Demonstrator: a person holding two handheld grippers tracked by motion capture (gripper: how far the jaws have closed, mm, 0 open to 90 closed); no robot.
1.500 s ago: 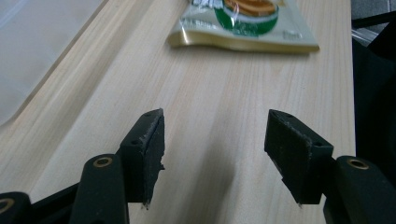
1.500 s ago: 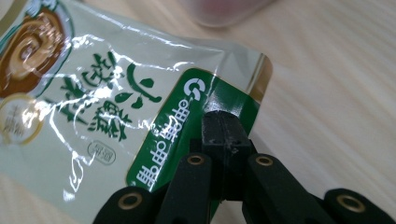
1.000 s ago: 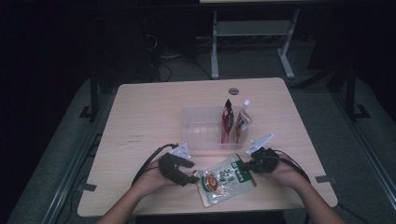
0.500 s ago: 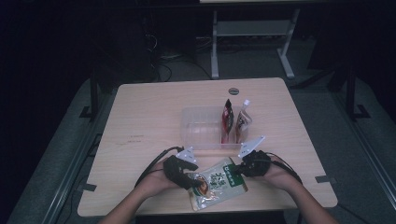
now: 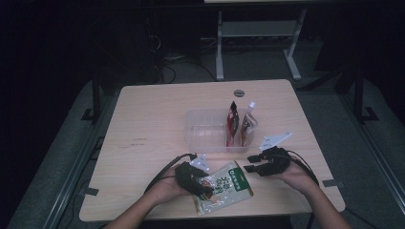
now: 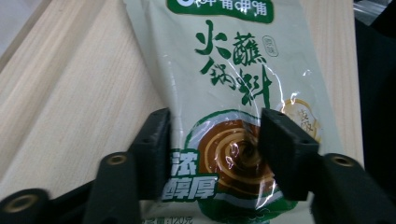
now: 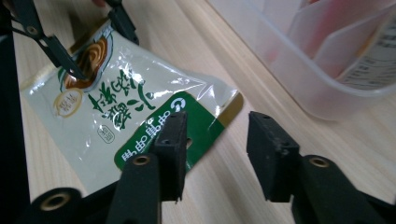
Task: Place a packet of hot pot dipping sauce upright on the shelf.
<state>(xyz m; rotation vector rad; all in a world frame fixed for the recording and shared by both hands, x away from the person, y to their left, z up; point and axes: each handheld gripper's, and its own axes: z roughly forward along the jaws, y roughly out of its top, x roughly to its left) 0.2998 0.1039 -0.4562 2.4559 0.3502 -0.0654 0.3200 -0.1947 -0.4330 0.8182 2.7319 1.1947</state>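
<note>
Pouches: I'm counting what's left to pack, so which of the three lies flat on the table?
The green-and-white sauce pouch by the left gripper; the red pouch and the spouted pouch stand in the clear bin.

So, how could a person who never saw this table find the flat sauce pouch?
Start at the clear plastic bin mid-table. Nearer the person lies the sauce pouch, between both grippers. Unlike the bin's two upright packets, it lies flat, pale with a green band.

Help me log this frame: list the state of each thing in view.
Sauce pouch: flat on the table, sealed.
Clear bin: upright, open-topped, holding two packets.
Red packet: standing in the bin.
Left hand-held gripper: open, straddling the pouch.
Right hand-held gripper: open, at the pouch's green end.
</note>
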